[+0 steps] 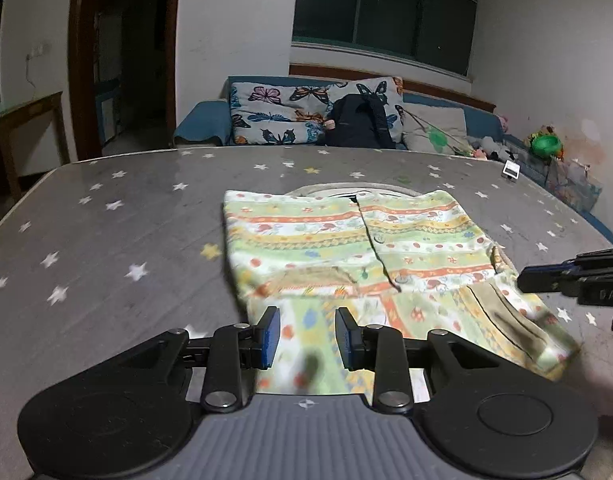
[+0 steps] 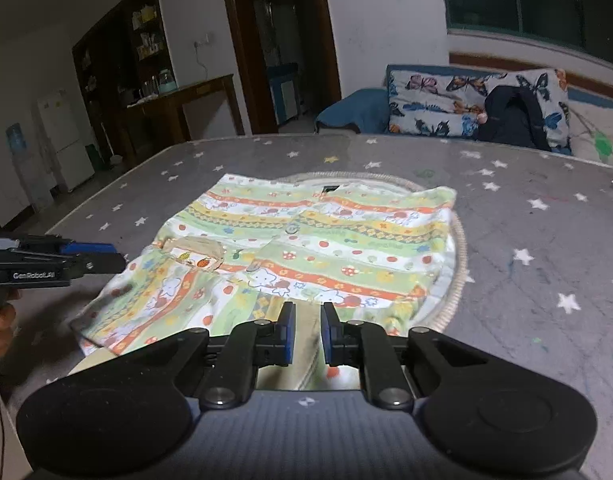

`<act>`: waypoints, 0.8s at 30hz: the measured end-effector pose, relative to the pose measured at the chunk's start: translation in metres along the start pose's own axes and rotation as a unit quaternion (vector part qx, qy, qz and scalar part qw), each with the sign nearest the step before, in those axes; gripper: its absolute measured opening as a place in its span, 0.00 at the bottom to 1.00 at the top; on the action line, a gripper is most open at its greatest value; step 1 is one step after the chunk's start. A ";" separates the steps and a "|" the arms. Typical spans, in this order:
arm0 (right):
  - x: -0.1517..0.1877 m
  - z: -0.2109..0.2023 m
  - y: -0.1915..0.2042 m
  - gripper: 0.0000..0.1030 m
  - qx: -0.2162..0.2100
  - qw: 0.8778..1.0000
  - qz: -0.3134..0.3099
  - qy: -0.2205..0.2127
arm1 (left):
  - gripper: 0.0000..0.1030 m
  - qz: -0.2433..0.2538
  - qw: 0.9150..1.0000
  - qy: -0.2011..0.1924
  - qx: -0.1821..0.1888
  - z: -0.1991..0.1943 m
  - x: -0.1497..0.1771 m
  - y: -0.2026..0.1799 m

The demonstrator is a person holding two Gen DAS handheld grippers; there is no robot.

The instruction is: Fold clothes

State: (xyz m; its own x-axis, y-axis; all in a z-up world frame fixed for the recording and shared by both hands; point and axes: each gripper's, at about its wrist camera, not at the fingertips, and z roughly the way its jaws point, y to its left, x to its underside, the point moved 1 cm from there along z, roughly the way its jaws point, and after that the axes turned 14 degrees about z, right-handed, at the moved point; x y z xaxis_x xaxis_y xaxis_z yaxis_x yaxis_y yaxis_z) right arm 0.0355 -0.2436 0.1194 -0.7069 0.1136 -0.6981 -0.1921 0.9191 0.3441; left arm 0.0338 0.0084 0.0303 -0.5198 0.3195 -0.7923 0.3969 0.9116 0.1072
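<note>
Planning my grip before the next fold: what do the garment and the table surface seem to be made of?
Garment: looks like thin, soft printed cotton, matte; it drapes and wrinkles, with buttons on the placket. Table: grey star-print cover, probably smooth vinyl or laminate, since it reflects faint light. Both are guesses from looks alone.

The near hem of the striped cartoon-print cotton garment (image 1: 306, 364) blurs at lower centre, running hidden behind the black two-finger left gripper (image 1: 307, 338).
</note>
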 end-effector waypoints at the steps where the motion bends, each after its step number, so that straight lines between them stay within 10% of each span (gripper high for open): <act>1: 0.000 0.006 0.000 0.13 0.000 1.000 -0.001 0.003 | 0.31 -0.003 1.000 0.003 0.001 0.007 -0.001 0.000; 11: 0.010 0.035 0.004 0.13 0.004 0.999 -0.041 0.020 | 0.30 -0.017 0.999 0.032 -0.024 0.033 0.009 0.015; 24: 0.043 0.010 0.039 0.22 -0.041 0.991 -0.120 0.043 | 0.31 0.120 0.993 0.004 0.013 -0.010 0.028 -0.058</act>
State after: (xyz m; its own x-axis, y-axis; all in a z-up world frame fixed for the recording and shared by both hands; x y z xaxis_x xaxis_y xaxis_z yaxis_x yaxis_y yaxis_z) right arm 0.0050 -0.1985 0.0967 -0.6882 -0.1408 -0.7117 -0.4147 0.8813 0.2266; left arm -0.0112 -0.0332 0.0079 -0.4128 0.5292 -0.7413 0.5302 0.8014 0.2768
